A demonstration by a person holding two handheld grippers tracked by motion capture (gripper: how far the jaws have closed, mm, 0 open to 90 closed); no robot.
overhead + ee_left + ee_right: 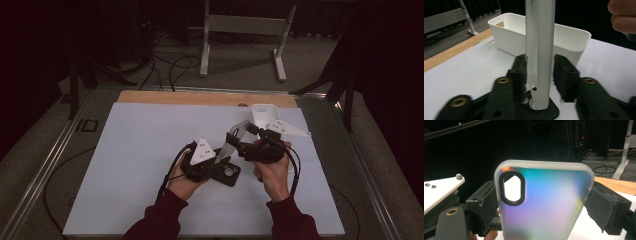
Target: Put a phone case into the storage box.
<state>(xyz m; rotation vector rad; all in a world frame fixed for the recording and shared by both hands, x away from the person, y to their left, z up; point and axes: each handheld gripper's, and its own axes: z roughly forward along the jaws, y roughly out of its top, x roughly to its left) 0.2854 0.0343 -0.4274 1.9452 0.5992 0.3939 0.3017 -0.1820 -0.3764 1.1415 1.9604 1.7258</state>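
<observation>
A translucent phone case [234, 140] with an oval camera cutout leans tilted over the white mat between my two grippers. My right gripper [242, 145] is shut on its two long sides; in the right gripper view the case's iridescent back [549, 202] faces the camera, a pad pressed on each side. My left gripper [218, 162] is shut on the case's lower end, and in the left gripper view the case [540, 37] shows edge-on between the pads. The case's bottom rests on a black phone [229, 174] lying flat on the mat, whose camera holes [531, 100] show.
A white plastic bin [263, 112] stands at the mat's far edge, just beyond the right gripper, its rim [509, 35] close behind the case. A wooden strip [200, 97] borders the mat's back. Cables trail from both grippers toward the person.
</observation>
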